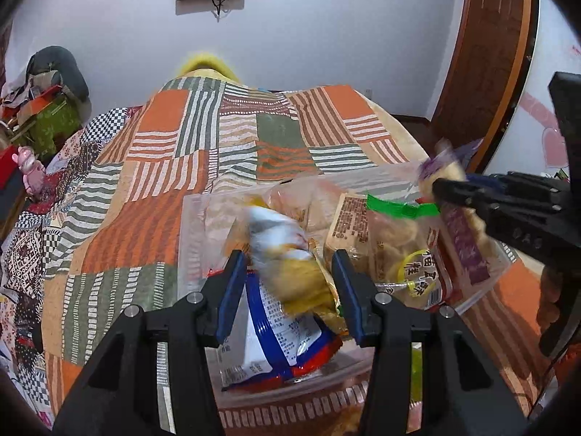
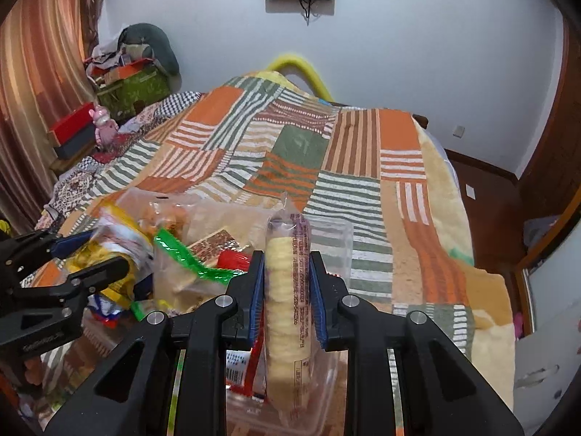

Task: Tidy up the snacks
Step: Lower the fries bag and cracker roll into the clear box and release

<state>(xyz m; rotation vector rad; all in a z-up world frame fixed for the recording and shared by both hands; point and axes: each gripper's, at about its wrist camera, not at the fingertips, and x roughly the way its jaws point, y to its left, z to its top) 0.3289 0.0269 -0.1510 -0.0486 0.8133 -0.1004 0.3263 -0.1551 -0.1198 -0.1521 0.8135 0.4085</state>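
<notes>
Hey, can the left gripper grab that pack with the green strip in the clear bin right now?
Probably not yet. The left gripper already has a yellow snack bag between its jaws, so it is occupied. The green-strip pack lies uncovered in the clear bin, just beside it.

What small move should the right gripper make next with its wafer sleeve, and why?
Probably lower the right gripper a little and release. It is shut on the wafer sleeve, held above the clear bin, where other snack packets already lie; the sleeve's far end hangs over the bin's open right side.
</notes>
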